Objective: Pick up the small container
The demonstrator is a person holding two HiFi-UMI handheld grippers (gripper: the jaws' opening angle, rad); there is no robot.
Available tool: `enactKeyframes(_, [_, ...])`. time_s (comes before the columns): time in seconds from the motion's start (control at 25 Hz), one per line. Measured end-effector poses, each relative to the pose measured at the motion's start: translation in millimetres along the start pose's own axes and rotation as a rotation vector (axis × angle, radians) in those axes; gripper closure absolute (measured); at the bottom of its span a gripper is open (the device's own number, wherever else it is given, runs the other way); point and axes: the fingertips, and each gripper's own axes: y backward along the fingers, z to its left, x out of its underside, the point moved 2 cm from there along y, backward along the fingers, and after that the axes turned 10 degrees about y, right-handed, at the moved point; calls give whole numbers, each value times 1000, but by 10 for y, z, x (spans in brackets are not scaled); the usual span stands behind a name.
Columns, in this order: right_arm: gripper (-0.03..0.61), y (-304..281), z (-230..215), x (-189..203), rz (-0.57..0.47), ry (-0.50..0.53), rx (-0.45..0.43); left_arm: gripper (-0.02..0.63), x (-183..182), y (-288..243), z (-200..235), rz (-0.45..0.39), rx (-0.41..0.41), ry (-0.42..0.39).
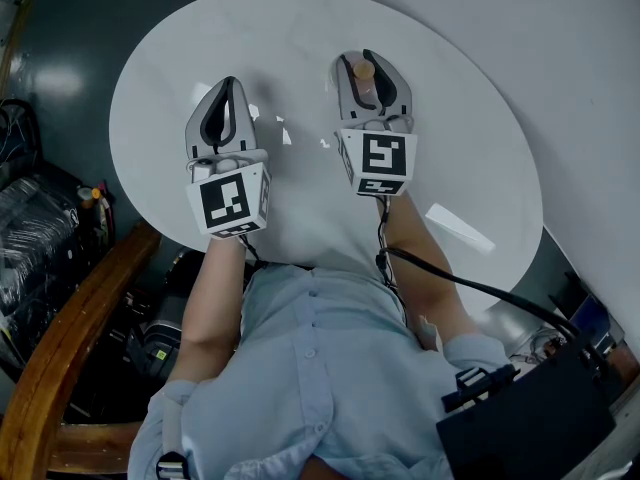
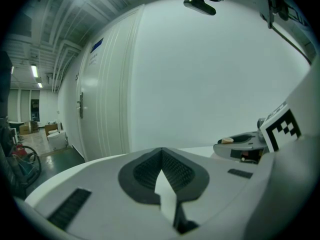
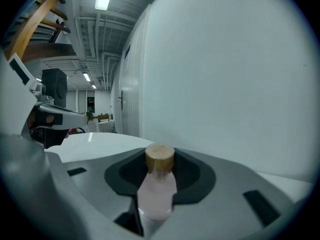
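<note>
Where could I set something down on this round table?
Most of the white table is bare: the far rim beyond both grippers, the wide stretch right of the right gripper, the edge left of the left gripper. Tightest is between the grippers, near the small bottle between the right one's jaws.

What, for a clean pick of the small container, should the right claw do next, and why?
Probably finish closing until the grip is firm, and only then lift. The small container, cork-topped and upright, stands between the sides of the right claw, but whether the pads already press on it cannot be told.
</note>
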Motion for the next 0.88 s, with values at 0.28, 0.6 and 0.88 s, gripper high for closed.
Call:
enactKeyframes(0.28, [451,-18,17,19,5,10,8,615,7,5,13,0,0,-2])
enactKeyframes(0.6, [454,-21,40,-15,-9,2,10,615,8,20,53,4,-6,-2])
enactKeyframes(0.88, [462,-13,33,-19,-14,-11,21,614,9,22,62,5,-7,-6])
